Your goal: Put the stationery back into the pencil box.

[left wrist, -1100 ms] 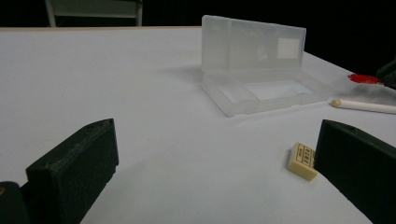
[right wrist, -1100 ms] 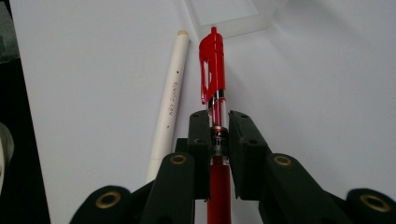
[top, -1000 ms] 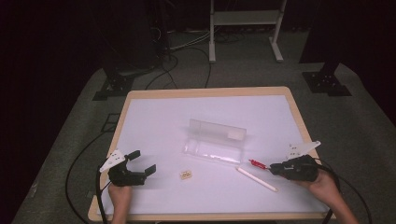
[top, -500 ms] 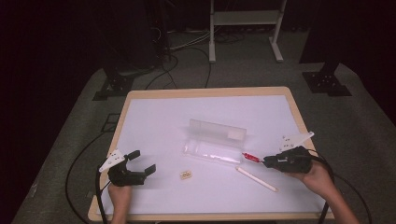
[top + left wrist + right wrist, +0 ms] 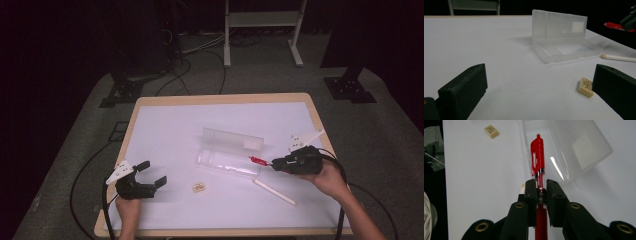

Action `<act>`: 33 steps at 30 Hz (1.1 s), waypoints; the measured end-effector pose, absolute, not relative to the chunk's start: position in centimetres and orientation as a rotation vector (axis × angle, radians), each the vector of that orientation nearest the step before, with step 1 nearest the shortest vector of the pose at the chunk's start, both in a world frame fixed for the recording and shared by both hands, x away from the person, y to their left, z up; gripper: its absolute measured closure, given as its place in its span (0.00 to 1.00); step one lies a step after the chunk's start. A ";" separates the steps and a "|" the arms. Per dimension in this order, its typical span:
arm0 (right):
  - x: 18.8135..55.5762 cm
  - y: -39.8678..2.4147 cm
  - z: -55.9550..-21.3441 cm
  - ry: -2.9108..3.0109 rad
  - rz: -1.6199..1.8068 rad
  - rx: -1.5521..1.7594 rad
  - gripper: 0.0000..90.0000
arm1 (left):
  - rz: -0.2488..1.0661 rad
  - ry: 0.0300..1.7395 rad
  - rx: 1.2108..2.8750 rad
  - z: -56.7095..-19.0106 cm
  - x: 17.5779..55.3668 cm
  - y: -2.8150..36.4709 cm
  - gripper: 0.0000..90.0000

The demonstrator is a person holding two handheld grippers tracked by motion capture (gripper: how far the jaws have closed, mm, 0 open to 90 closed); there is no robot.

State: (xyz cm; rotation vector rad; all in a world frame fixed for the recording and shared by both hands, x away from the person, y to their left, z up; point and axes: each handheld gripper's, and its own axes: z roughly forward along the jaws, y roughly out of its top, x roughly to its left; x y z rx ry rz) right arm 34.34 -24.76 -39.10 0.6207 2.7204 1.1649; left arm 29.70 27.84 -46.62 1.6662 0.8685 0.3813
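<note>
Right gripper view: fingers [image 5: 555, 195] pinch red pen [image 5: 537, 157]; left gripper [image 5: 536, 92] spread.

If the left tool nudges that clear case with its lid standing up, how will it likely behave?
The case looks thin, see-through plastic, so probably light; a nudge would likely slide it across the smooth white table. Its lid stands upright on the far edge, so a push there may flip it shut or tip the case.

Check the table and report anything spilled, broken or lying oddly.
Nothing stands out. The clear case sits open, lid upright, with no crack that I can see. The eraser and white pencil lie loose on the white table; the right claw holds the red pen over the case.
</note>
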 end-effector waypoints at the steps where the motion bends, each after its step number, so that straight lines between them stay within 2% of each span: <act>1: 34.5 -24.6 -39.0 2.721 1.165 0.620 0.88 | 0.380 0.867 1.665 -46.6 29.7 27.9 0.00; 10: 36.6 -21.8 -38.2 2.745 1.135 0.599 0.88 | 0.378 0.859 1.666 -46.6 29.7 27.9 0.00; 19: 39.8 -18.3 -38.9 2.799 1.079 0.557 0.88 | 0.381 0.861 1.666 -46.6 29.7 27.9 0.00; 33: 41.5 -14.2 -40.3 2.882 0.988 0.508 0.88 | 0.381 0.865 1.658 -46.6 29.7 28.0 0.00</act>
